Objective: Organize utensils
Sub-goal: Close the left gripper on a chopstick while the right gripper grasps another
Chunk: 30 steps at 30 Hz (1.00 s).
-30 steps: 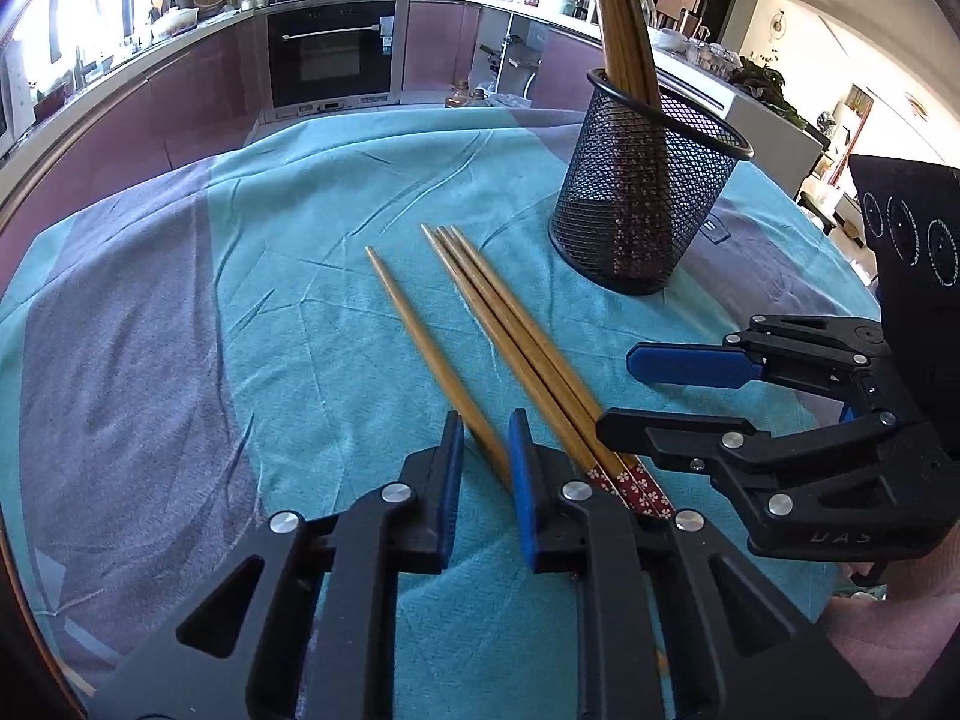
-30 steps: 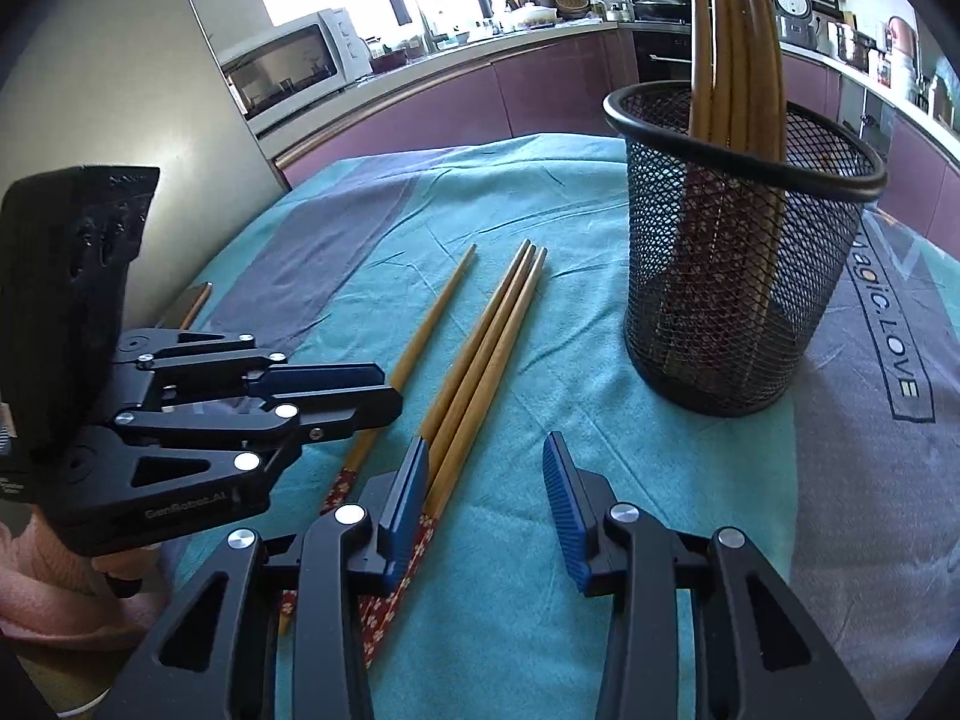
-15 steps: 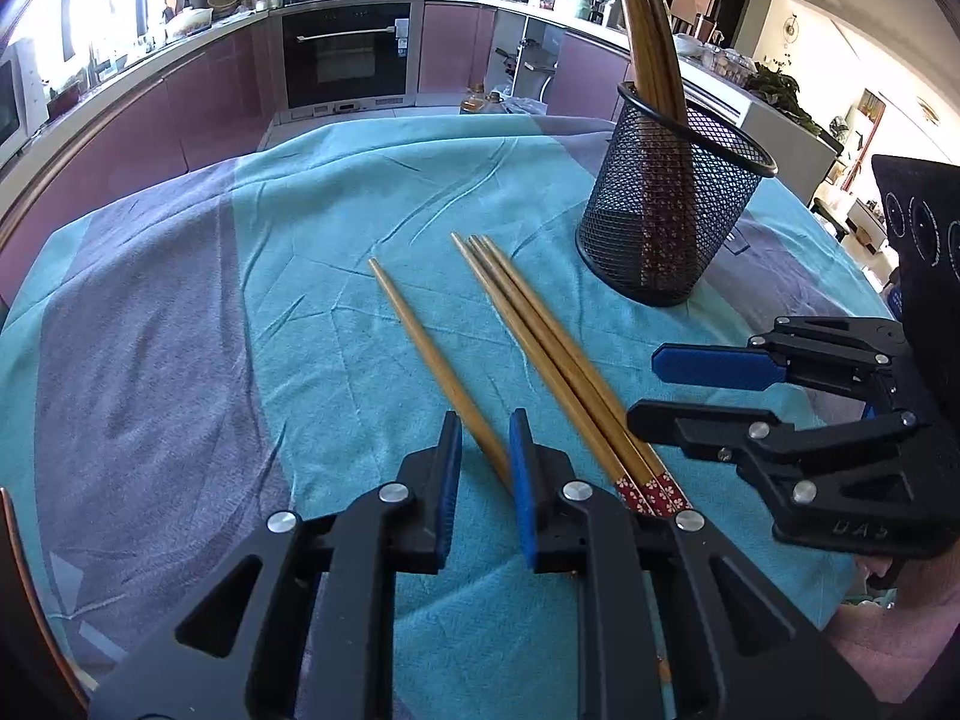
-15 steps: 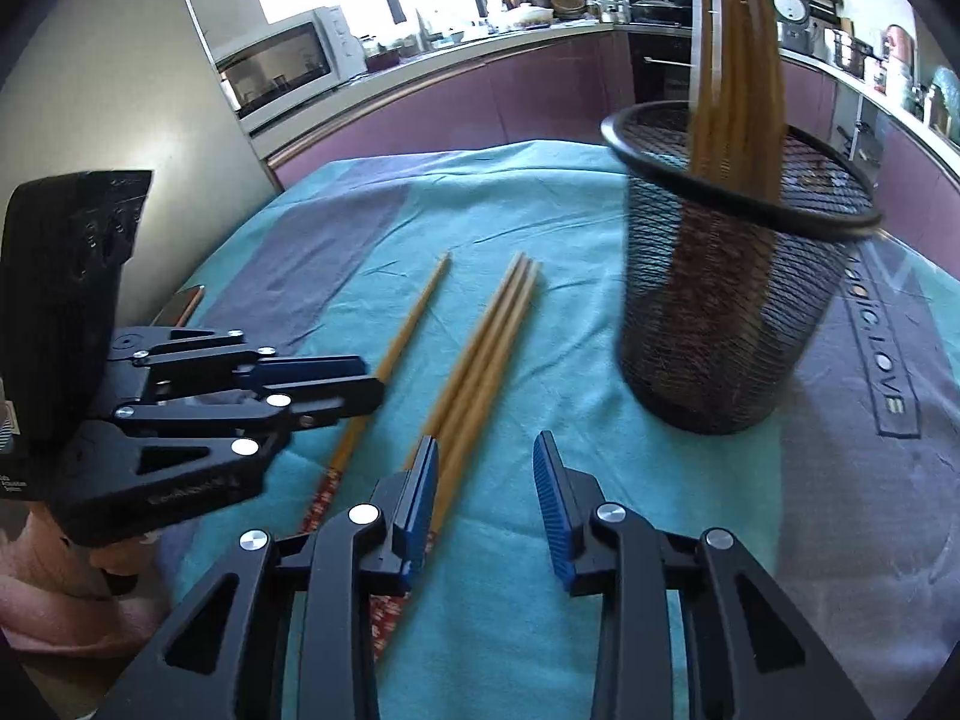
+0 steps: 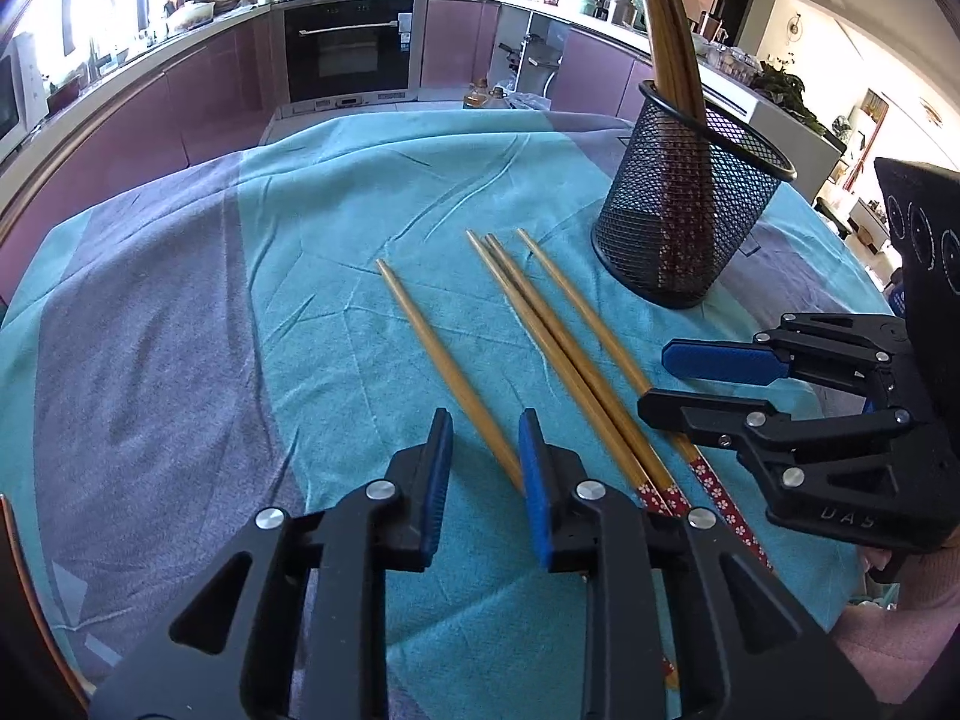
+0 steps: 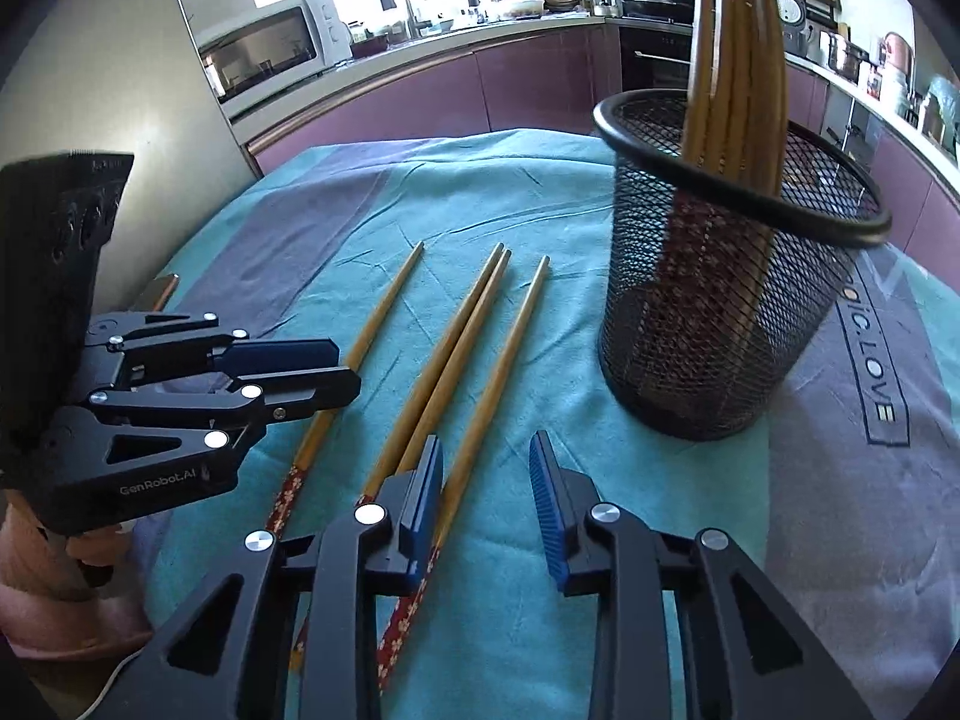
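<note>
Several bamboo chopsticks with red flowered handles lie on the teal cloth: one apart (image 5: pixel 447 363) (image 6: pixel 366 348) on the left, a touching pair (image 5: pixel 558 360) (image 6: pixel 444 354), and one (image 5: pixel 591 324) (image 6: pixel 504 360) nearest the holder. A black mesh holder (image 5: pixel 684 210) (image 6: pixel 714 312) stands upright with several chopsticks in it. My left gripper (image 5: pixel 480 462) (image 6: pixel 294 369) is open and empty over the single chopstick's handle end. My right gripper (image 6: pixel 486 486) (image 5: pixel 702 384) is open and empty, low beside the rightmost chopstick.
The round table has a teal and purple cloth (image 5: pixel 180 324) with printed letters (image 6: pixel 876 354) near the holder. Purple kitchen cabinets, an oven (image 5: pixel 348 54) and a microwave (image 6: pixel 270 48) stand beyond the table's far edge.
Both grippers have drawn back and risen slightly. The rightmost chopstick has separated from the pair. Both jaws stay open.
</note>
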Tool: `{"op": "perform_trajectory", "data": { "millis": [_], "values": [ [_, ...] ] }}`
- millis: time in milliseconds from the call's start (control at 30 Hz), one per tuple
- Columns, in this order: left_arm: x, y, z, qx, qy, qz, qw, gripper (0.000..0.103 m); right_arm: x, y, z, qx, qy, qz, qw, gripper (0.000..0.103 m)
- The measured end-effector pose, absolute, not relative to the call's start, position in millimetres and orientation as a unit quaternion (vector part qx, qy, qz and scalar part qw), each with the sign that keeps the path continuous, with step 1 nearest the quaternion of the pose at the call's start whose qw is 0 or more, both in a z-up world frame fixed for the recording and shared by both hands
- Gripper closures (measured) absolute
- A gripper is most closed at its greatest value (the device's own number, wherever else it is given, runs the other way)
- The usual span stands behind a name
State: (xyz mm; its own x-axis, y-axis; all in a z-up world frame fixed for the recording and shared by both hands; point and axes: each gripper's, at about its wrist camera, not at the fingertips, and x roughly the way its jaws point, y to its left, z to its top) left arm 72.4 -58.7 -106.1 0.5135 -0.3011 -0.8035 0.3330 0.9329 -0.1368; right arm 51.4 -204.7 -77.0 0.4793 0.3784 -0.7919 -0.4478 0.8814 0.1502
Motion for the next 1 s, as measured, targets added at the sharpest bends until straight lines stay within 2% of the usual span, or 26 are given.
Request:
{"op": "perform_trajectory", "data": {
  "millis": [133, 300, 467, 567, 1000],
  "values": [
    [79, -60, -106, 0.017, 0.458, -0.180, 0.870, 0.080, 57, -202, -77, -0.039, 0.446, 0.236, 0.862, 0.074],
    [82, -65, -107, 0.017, 0.458, -0.167, 0.873, 0.084, 61, -209, -78, -0.021, 0.446, 0.223, 0.866, 0.091],
    [81, -61, -106, -0.005, 0.458, -0.160, 0.874, 0.092, 61, -224, -79, 0.021, 0.450, 0.228, 0.863, 0.097],
    [77, -58, -104, -0.017, 0.454, -0.154, 0.877, 0.096, 57, -231, -73, 0.041, 0.441, 0.234, 0.865, 0.098],
    [65, -71, -104, 0.001, 0.455, -0.194, 0.869, 0.095, 47, -217, -69, 0.007, 0.447, 0.280, 0.850, 0.098]
  ]
}}
